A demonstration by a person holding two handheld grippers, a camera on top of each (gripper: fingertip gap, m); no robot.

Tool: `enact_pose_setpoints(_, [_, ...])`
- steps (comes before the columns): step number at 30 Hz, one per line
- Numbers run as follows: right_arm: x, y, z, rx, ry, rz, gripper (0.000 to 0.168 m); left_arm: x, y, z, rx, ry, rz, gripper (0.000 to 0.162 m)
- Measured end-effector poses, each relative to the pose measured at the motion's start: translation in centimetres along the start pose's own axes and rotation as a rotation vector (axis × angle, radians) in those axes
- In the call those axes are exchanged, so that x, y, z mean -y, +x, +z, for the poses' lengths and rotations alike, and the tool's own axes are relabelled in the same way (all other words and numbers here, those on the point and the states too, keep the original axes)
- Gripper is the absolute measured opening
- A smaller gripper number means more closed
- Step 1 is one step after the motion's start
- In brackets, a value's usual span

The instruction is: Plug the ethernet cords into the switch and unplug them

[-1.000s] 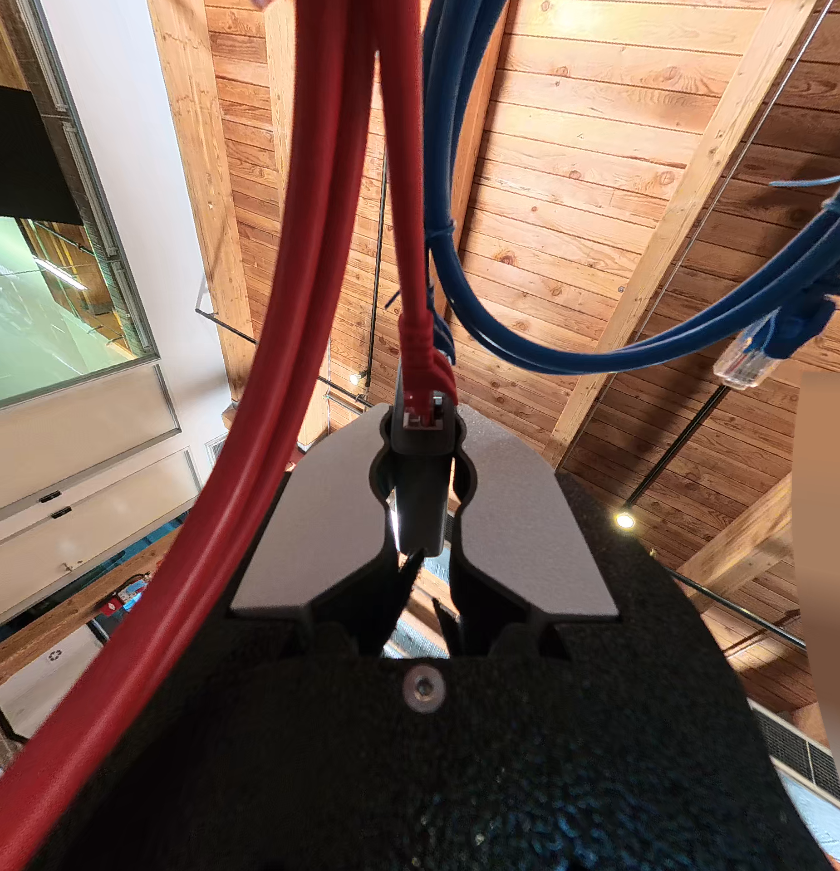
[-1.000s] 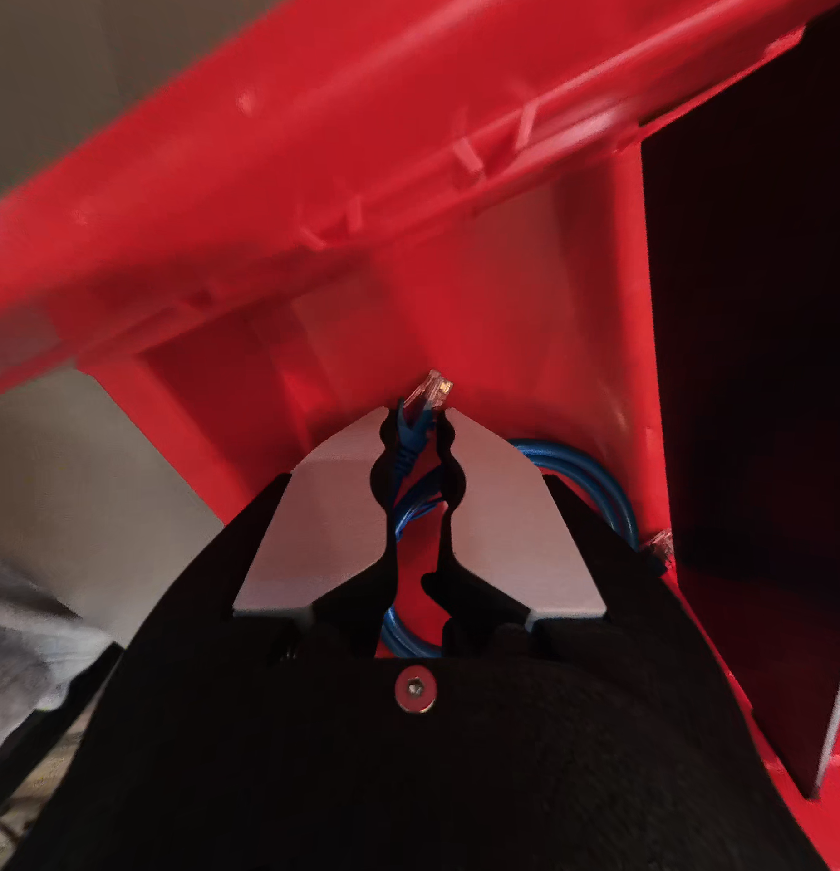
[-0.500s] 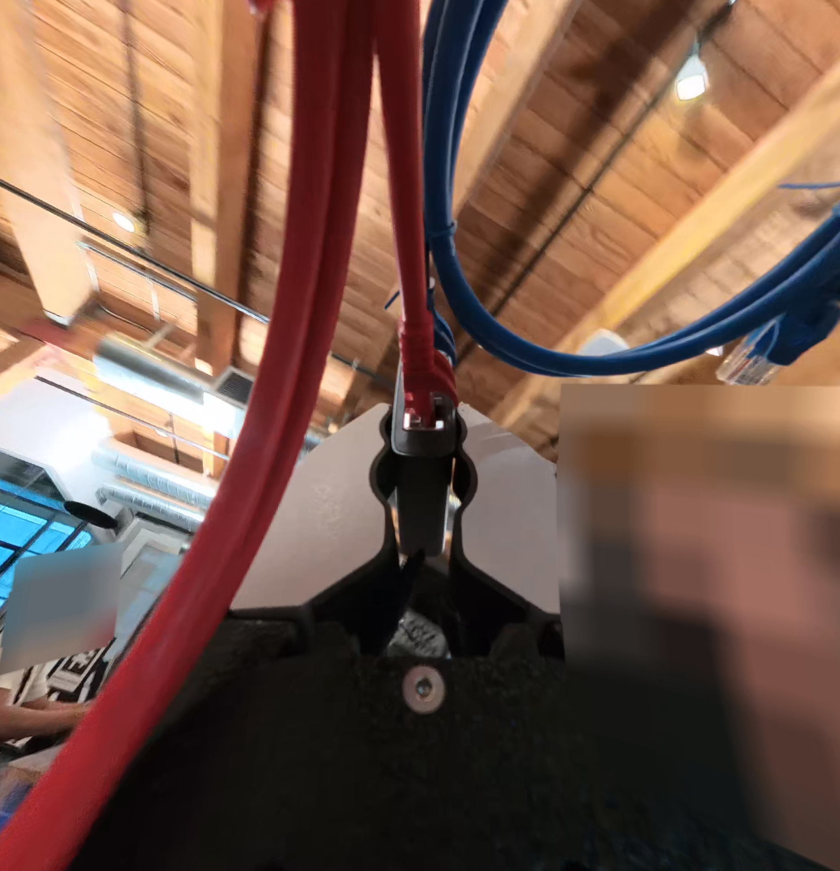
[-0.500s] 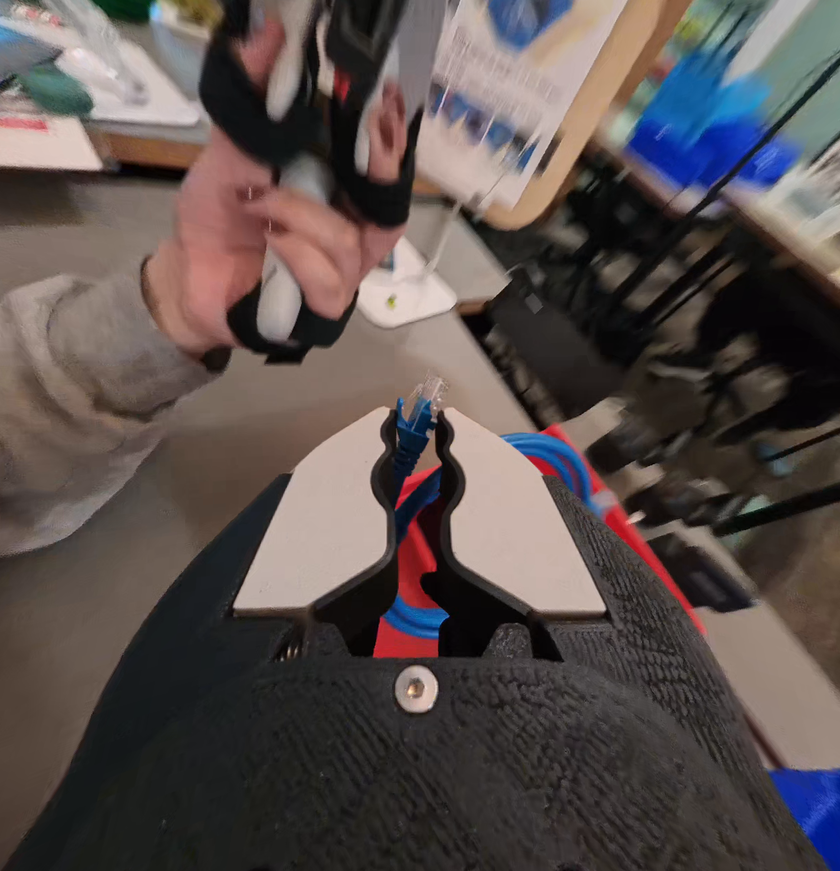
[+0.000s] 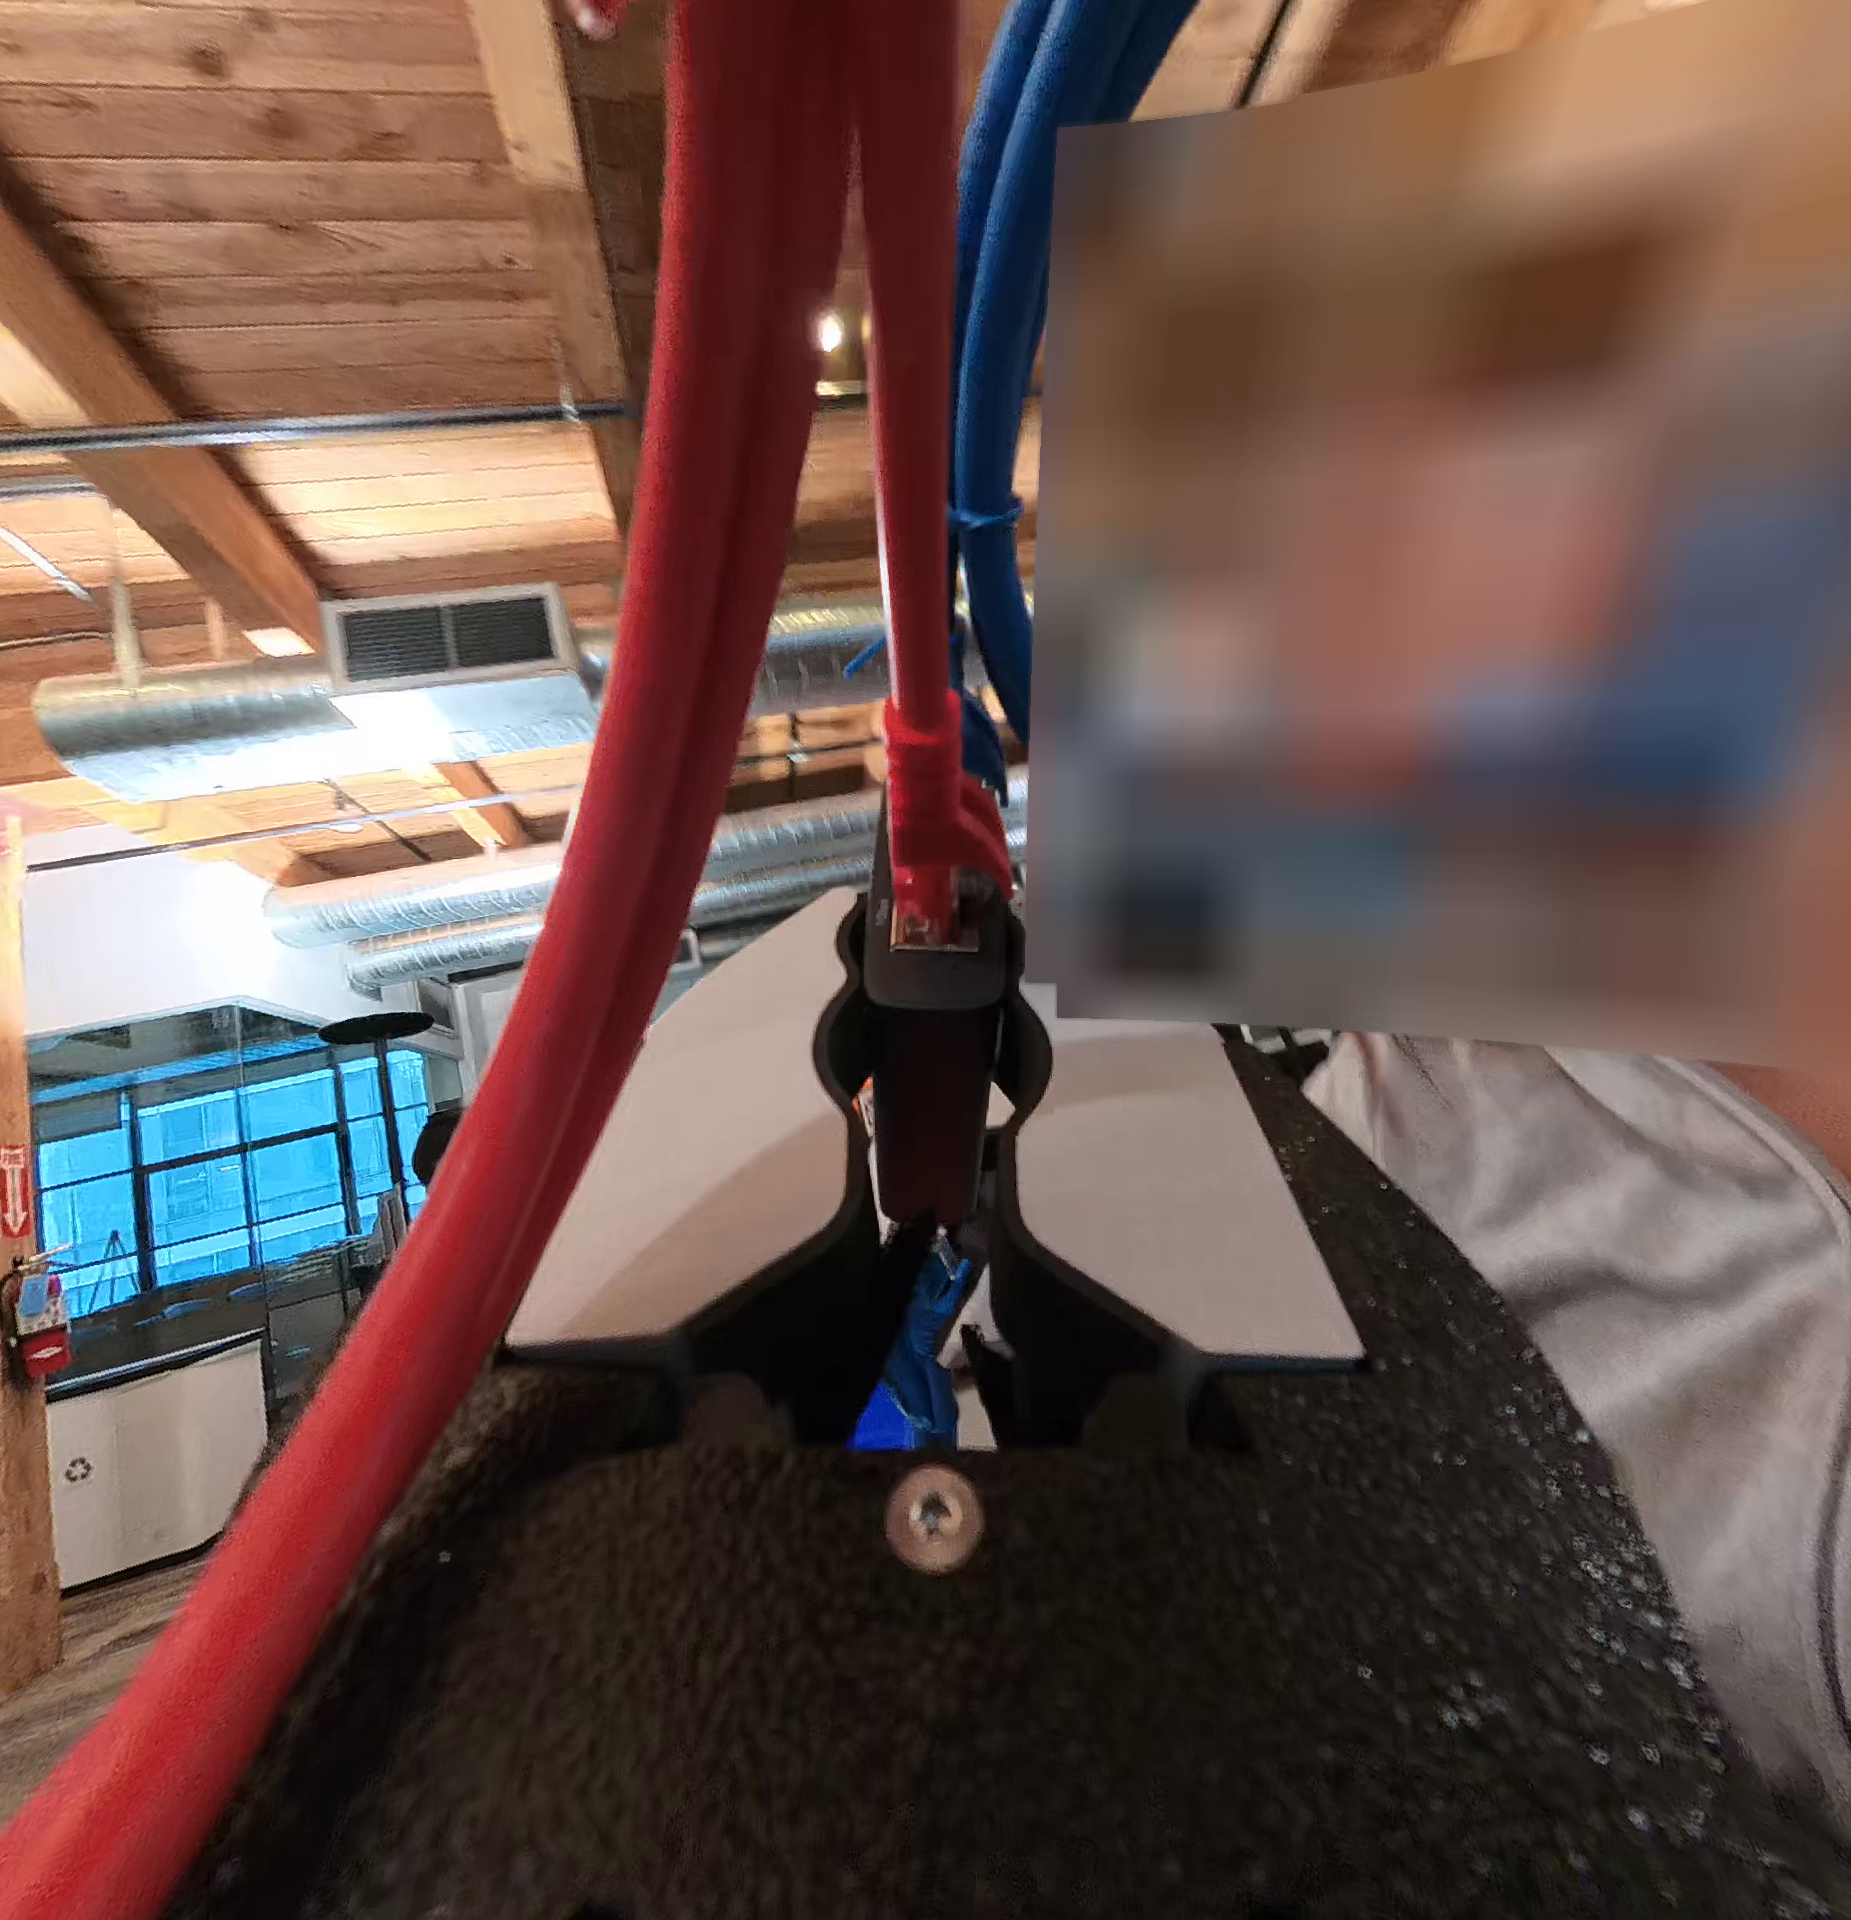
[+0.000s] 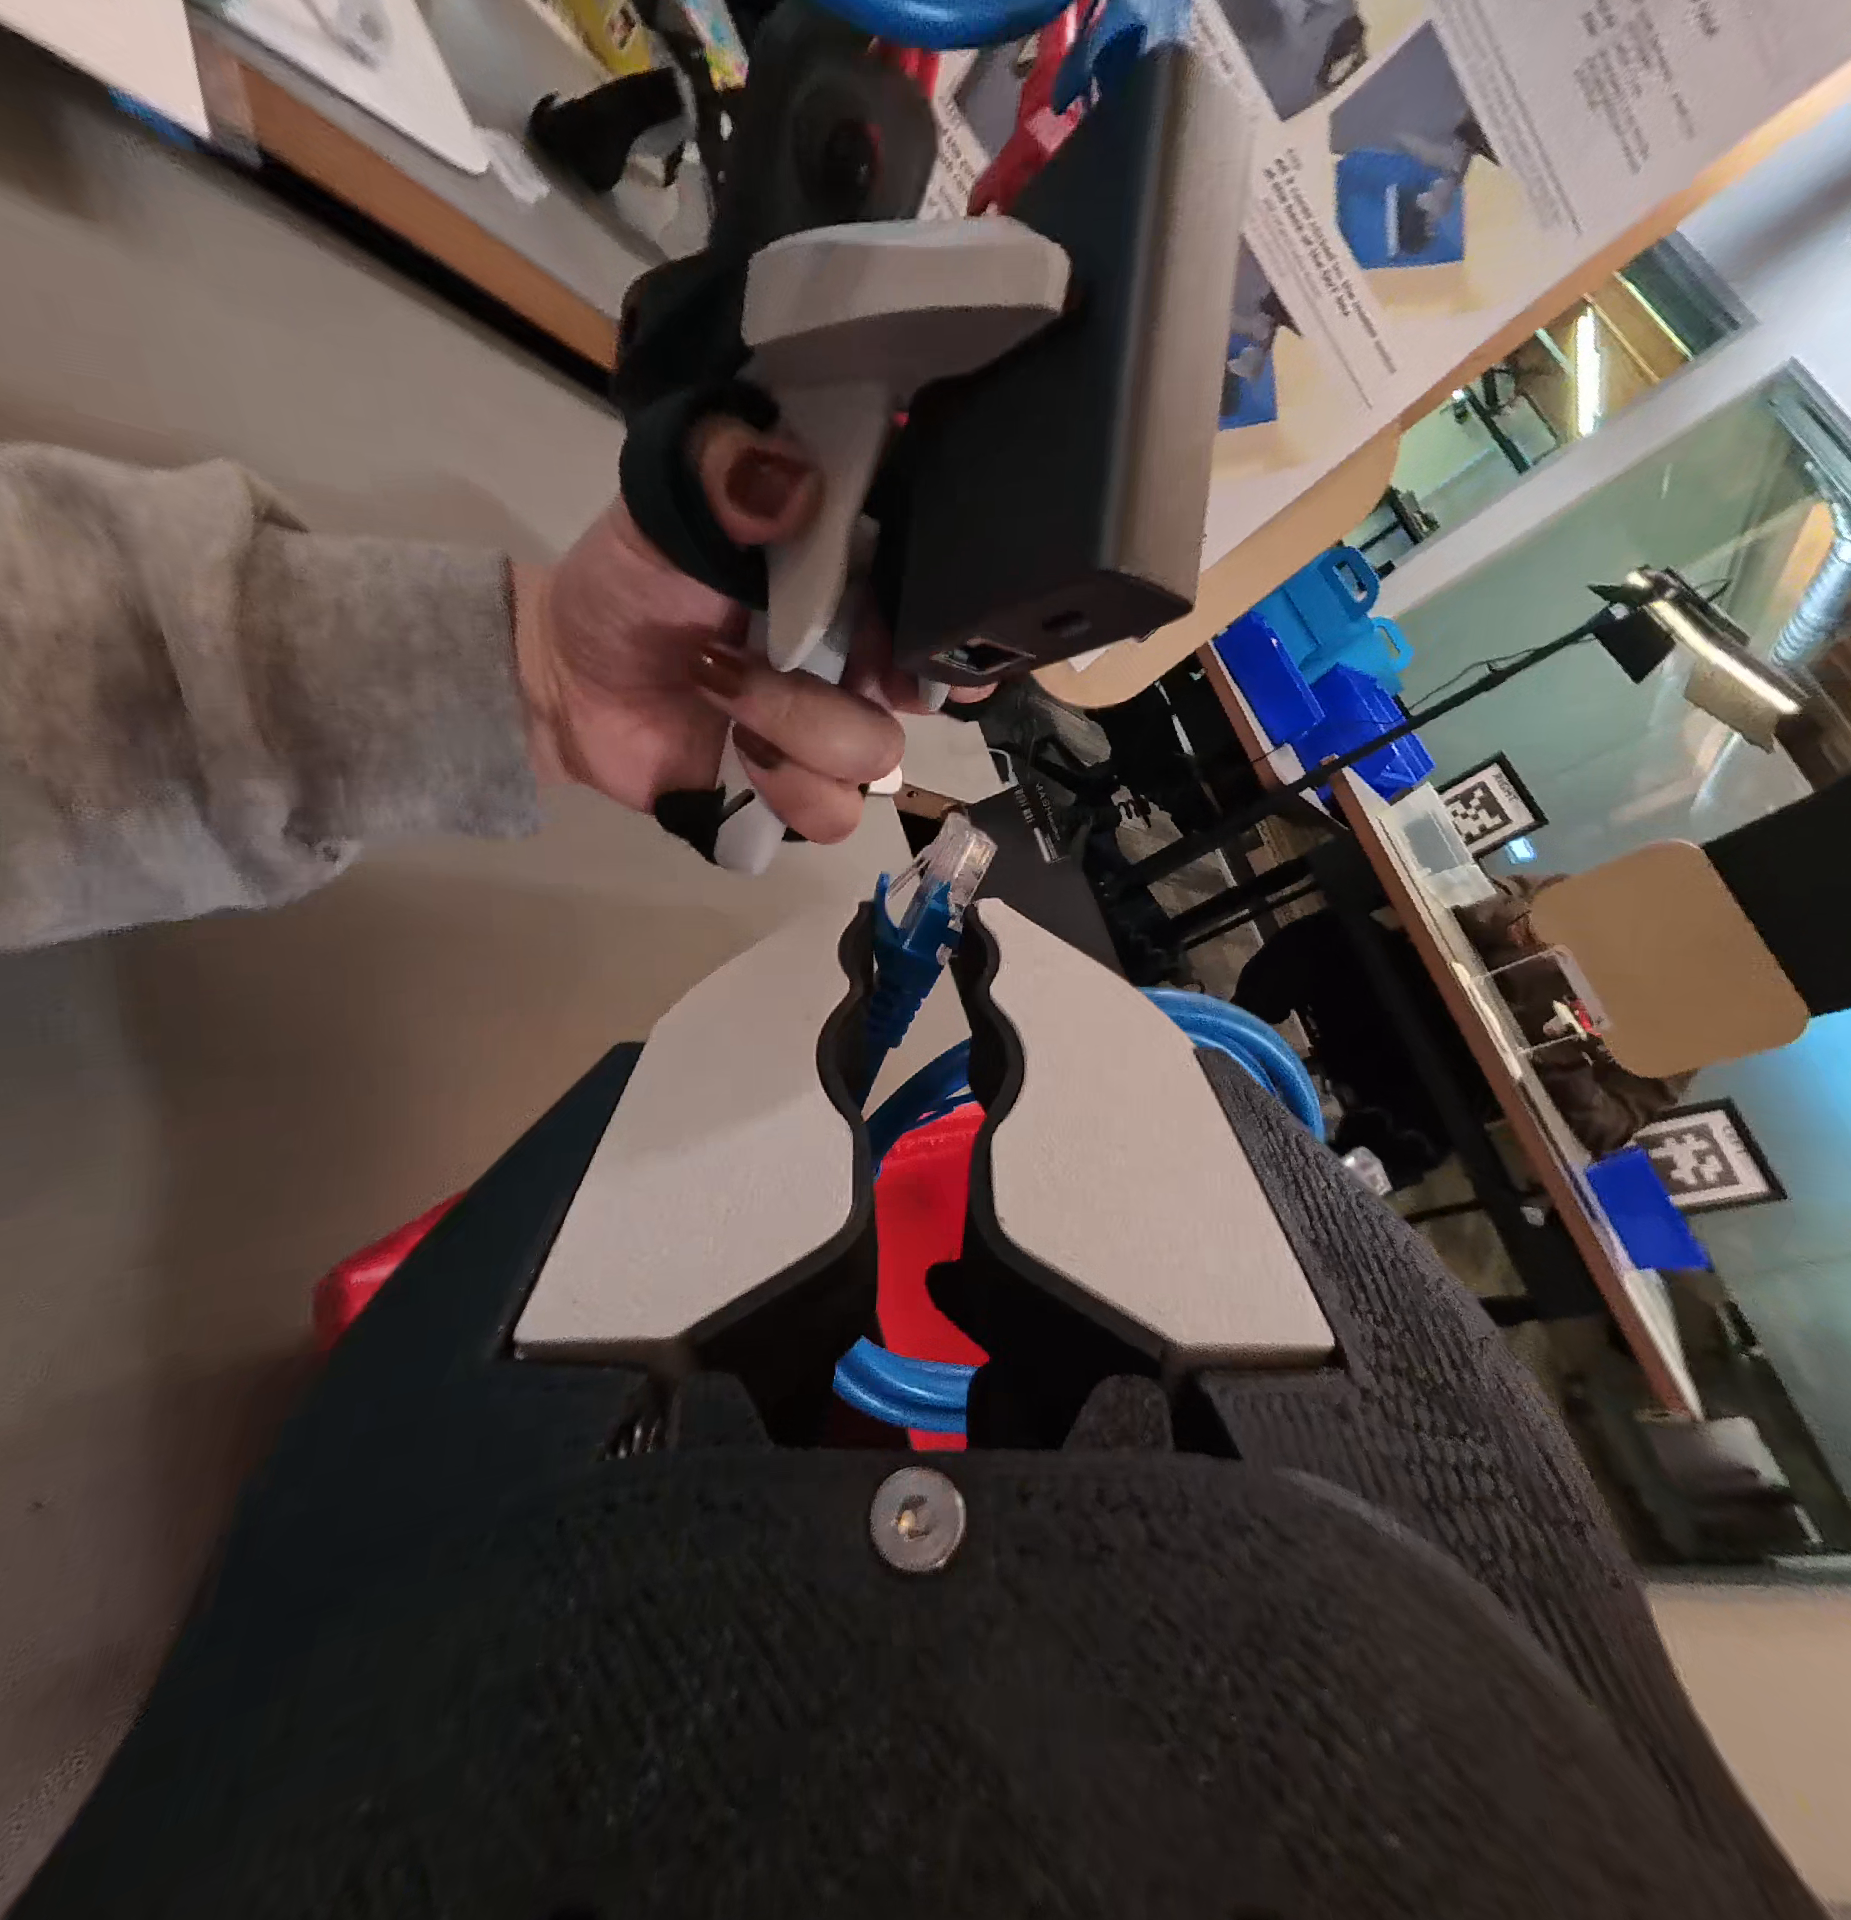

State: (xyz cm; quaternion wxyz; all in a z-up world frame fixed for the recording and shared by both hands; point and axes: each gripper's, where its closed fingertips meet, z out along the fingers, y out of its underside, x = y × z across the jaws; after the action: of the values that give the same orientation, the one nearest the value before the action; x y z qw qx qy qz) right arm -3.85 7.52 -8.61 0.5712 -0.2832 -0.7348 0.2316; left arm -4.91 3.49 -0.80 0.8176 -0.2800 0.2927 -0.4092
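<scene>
My left gripper (image 5: 931, 935) is shut on a thin black box (image 5: 926, 1081) held on edge, pointing up toward the ceiling. A red cable (image 5: 713, 520) is plugged into the box's top, and blue cables (image 5: 988, 364) hang beside it. My right gripper (image 6: 916, 914) is shut on a blue cable plug (image 6: 921, 914) whose clear tip (image 6: 952, 857) sticks out past the fingertips. In the right wrist view the same black box (image 6: 1066, 416) hangs just above and ahead of the plug, held by the other gripper (image 6: 879, 291) in a person's hand (image 6: 692, 686).
A red bin (image 6: 921, 1195) with a coiled blue cable (image 6: 1243, 1049) sits below my right gripper on a grey table (image 6: 277, 1091). Desks with blue bins (image 6: 1326, 675) and marker tags stand to the right. A person's grey shirt (image 5: 1627, 1299) is close on the left view's right.
My right gripper rose out of the red bin with the blue plug and now points at the underside of the black box. My left gripper swung round, still holding the box.
</scene>
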Motion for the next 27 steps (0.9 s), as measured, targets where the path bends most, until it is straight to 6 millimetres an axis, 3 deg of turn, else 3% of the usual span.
enact_pose_setpoints(1, [-0.2, -0.1, 0.1, 0.0, -0.008, -0.019, 0.014, -0.3, 0.2, -0.1, -0.019, -0.014, 0.005, 0.02])
enact_pose_setpoints(9, [0.8, -1.0, 0.3, -0.113, -0.071, -0.204, 0.014, 0.6, 3.5, -1.2, -0.258, 0.124, 0.042, 0.02])
enact_pose_setpoints(16, [2.6, -3.0, -0.2, -0.099, -0.053, -0.272, 0.013, -0.9, 5.2, -1.1, -0.337, -0.01, 0.09, 0.021])
enact_pose_setpoints(27, [2.4, -4.4, -0.7, -0.017, -0.066, -0.308, 0.014, -1.7, 6.4, -0.8, -0.419, -0.059, 0.042, 0.02])
